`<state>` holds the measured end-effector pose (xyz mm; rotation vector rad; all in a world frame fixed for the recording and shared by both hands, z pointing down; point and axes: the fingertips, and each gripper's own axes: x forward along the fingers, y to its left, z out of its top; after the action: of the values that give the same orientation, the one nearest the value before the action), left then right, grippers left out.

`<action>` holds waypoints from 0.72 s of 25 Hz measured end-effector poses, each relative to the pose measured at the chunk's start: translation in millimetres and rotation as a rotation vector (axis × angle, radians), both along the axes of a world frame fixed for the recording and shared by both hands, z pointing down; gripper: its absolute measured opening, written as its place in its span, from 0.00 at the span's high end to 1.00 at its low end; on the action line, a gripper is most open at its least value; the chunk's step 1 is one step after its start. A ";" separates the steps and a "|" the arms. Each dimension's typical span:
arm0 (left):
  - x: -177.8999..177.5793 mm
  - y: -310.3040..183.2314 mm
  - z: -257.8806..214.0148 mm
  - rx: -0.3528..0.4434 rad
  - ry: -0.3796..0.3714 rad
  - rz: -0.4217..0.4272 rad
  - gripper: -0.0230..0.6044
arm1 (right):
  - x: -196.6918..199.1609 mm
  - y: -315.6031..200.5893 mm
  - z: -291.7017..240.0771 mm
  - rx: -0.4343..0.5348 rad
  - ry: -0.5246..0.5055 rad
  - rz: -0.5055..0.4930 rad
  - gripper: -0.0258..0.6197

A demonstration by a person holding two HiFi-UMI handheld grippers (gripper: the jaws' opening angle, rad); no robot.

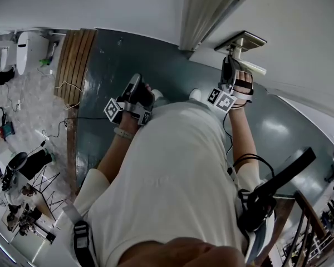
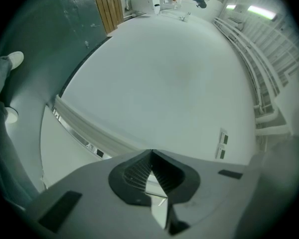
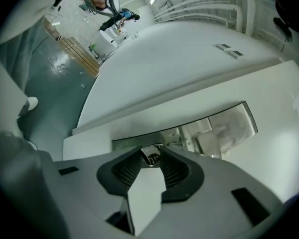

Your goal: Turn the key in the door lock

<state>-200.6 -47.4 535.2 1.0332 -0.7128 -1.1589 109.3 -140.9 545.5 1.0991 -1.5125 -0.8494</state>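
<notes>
Your right gripper [image 3: 150,152] sat low in the middle of its own view. Its ribbed black pads were closed on the key [image 3: 152,158], a small shiny metal piece pinched right at the tips. The key stood against the lock plate [image 3: 226,126], a long rectangular strip of polished, mirror-like steel. That strip was set into the smooth, matte white door [image 3: 281,153] and ran from the centre toward the right of that frame.

In the head view this gripper was at the upper right, pressed up to the lock, with your hand [image 1: 242,85] wrapped round its body.

Your left gripper [image 2: 151,152] was closed with nothing in it. At the lower centre of its view the two ridged pads met in a sharp point, and past them was only a plain white surface [image 2: 164,83]. In the head view it was left of centre, well apart from the lock. It hung over the dark, glossy grey-green floor [image 1: 156,60], which showed pale reflections.

A slatted wooden mat [image 1: 75,60] of narrow brown boards lay at the upper left of that frame. Your white shirt [image 1: 172,188], soft and faintly creased, filled the lower middle.
</notes>
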 end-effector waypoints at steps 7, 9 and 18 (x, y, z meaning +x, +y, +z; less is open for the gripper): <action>1.5 2.8 3.6 -0.006 0.003 0.002 0.95 | 0.1 -2.7 -1.8 -0.040 -0.161 0.057 0.77; 2.3 3.7 3.6 -0.007 0.005 0.003 0.95 | 0.1 -3.6 -2.3 -0.053 -0.239 0.074 0.77; 3.6 5.5 4.0 -0.011 0.000 -0.002 0.95 | 3.7 -6.1 -6.6 -0.151 -0.647 0.170 0.78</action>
<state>-197.0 -41.9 539.3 1.0231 -0.7198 -1.1554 112.9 -147.0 538.9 1.4443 -1.9304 -0.2546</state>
